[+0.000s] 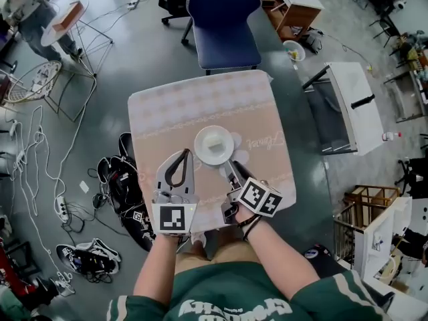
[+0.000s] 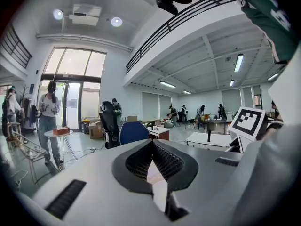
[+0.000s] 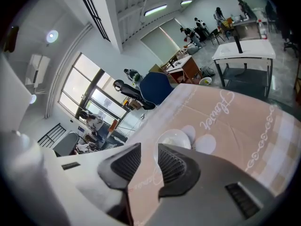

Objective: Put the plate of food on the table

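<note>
Plate down, tongs clear: from my remote station, the white plate (image 1: pixel 214 144) sits flat on the cloth-covered table (image 1: pixel 167 112), just ahead of both tools and between their lines of aim. What lies on it is pale and too small for me to identify.

My left tongs (image 1: pixel 186 154) have their tips together, closed on nothing; through the loop behind the tips I see only tablecloth. The plate lies ahead and to the right of them, apart from the tips. My right tongs (image 1: pixel 229 168) stand moderately wide and empty. In the right gripper view the plate shows beyond the gap, not inside it. From the head view its near rim is just beside those tips, with no pad pressing on it.

I judge the placing step finished, since the plate rests on the table with neither tool gripping it. The next move calls for little: draw both tongs back toward me and away from the rim. The right tongs need the most care, so a jaw doesn't catch the plate's edge and slide it toward the blue chair (image 1: pixel 223 19) beyond.
</note>
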A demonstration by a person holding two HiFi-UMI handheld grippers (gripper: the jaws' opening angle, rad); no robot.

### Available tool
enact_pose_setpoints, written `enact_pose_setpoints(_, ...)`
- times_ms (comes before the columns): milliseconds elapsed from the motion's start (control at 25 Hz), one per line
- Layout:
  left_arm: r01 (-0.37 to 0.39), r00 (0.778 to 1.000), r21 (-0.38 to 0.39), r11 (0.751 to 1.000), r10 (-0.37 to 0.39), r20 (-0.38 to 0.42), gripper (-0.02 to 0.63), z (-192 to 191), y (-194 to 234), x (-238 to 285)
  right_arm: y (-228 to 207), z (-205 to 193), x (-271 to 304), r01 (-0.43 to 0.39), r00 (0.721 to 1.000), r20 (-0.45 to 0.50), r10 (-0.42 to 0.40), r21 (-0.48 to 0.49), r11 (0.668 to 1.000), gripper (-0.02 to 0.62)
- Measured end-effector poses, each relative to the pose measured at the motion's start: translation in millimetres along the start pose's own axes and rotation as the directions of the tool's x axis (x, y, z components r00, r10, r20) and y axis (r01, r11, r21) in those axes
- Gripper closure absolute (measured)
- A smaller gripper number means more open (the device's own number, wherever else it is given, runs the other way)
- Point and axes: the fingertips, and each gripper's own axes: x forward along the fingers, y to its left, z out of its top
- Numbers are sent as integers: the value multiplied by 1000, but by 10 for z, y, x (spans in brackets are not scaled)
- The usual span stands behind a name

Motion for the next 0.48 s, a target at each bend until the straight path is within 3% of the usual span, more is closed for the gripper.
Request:
enact_pose_setpoints(120, 26, 1000, 36, 999, -26, 16, 597, 115, -58, -198, 161, -10, -196, -20, 999, 38, 23, -66, 998, 472)
enact_pose_setpoints(280, 58, 998, -7, 998, -58, 12, 597, 226, -82, -537, 407, -65, -517, -48, 994, 88, 60, -132, 990, 474)
enact_pose_setpoints(480, 80, 996, 15, 997, -81, 36, 597, 397, -64, -963, 695, -153, -958, -56, 981, 173, 92, -200, 978, 492)
